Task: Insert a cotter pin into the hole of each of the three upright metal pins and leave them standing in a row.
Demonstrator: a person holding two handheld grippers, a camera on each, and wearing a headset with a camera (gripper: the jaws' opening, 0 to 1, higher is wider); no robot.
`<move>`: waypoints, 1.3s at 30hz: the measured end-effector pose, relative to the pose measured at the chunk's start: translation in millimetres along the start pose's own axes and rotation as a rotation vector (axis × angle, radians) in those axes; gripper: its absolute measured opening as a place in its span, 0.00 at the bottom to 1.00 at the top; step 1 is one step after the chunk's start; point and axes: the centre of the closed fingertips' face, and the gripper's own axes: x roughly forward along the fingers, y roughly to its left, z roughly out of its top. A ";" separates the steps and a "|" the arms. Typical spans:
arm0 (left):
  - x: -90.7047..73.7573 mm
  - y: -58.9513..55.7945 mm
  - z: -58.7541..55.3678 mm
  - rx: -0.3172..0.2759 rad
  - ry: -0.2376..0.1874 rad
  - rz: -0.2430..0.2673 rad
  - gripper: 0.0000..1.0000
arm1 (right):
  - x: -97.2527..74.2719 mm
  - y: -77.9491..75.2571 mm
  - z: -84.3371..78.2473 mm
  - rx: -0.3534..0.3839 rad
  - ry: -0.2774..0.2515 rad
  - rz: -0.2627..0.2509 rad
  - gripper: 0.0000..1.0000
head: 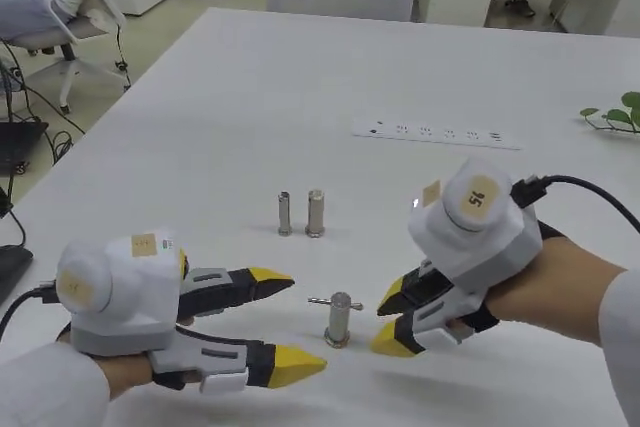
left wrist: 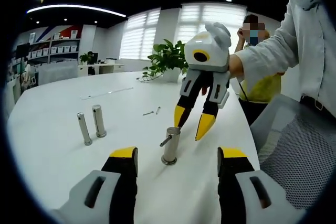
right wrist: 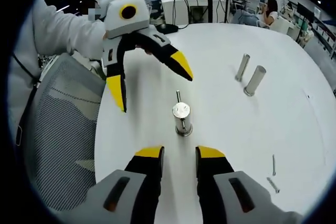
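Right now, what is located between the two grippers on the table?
One upright metal pin, with a cotter pin through its hole, stands between the left gripper and the right gripper; the head view shows it.

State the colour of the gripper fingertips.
Yellow fingertips, best seen in the head view.

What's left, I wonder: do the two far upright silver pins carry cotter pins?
No: the thin far silver pin and the thick far silver pin stand bare; the near silver pin holds a cotter pin.
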 end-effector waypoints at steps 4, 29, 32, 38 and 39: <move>-8.4 -4.6 3.9 -0.011 -0.007 -0.002 0.70 | 0.1 0.4 -2.9 0.013 -0.011 -0.005 0.28; -57.0 -16.4 12.0 -0.046 -0.036 0.089 0.83 | 8.0 6.0 8.5 0.050 -0.144 -0.020 0.35; -61.0 -13.8 8.8 -0.054 -0.036 0.107 0.83 | 11.3 4.2 11.9 0.048 -0.171 -0.031 0.34; -65.9 -12.5 8.0 -0.060 -0.037 0.122 0.82 | 19.2 5.2 20.6 0.041 -0.236 -0.024 0.33; -66.4 -12.4 7.9 -0.061 -0.038 0.123 0.82 | 22.3 5.8 21.3 0.035 -0.240 -0.023 0.33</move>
